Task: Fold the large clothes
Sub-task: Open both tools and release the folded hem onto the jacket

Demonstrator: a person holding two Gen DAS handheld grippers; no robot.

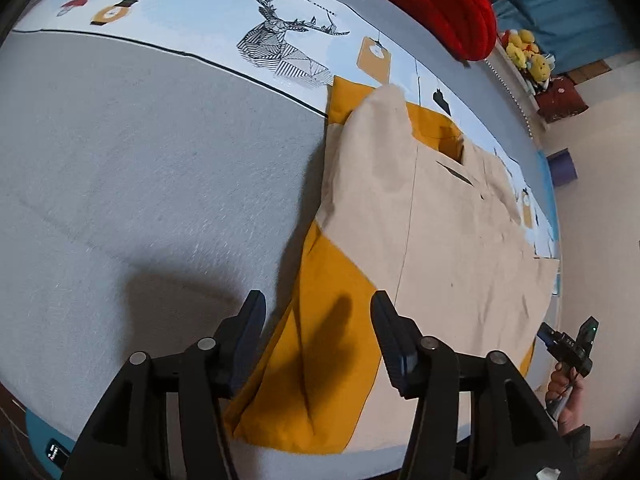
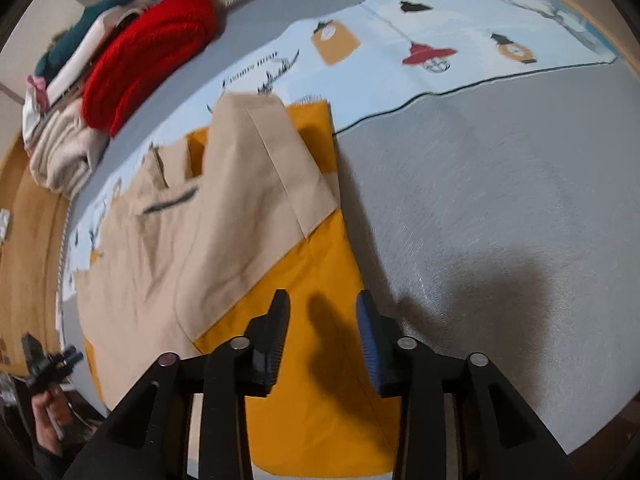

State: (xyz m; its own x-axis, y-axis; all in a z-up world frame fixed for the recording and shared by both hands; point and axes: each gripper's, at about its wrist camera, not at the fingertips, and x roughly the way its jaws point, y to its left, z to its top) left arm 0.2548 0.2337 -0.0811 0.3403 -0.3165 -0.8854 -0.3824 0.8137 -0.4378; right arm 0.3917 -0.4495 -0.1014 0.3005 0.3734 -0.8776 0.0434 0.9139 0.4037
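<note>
- The left gripper (image 1: 318,316) hangs over the near mustard edge of the beige-and-mustard garment (image 1: 432,216), fingers spread, nothing between them.
- The garment lies flat on the grey bed cover (image 1: 140,160), one sleeve folded inward.
- The right gripper (image 2: 322,316) hovers over the mustard hem, jaws parted and empty.
- Risk, as I judge it: pinching the cover along with the cloth would drag the fold askew.
</note>
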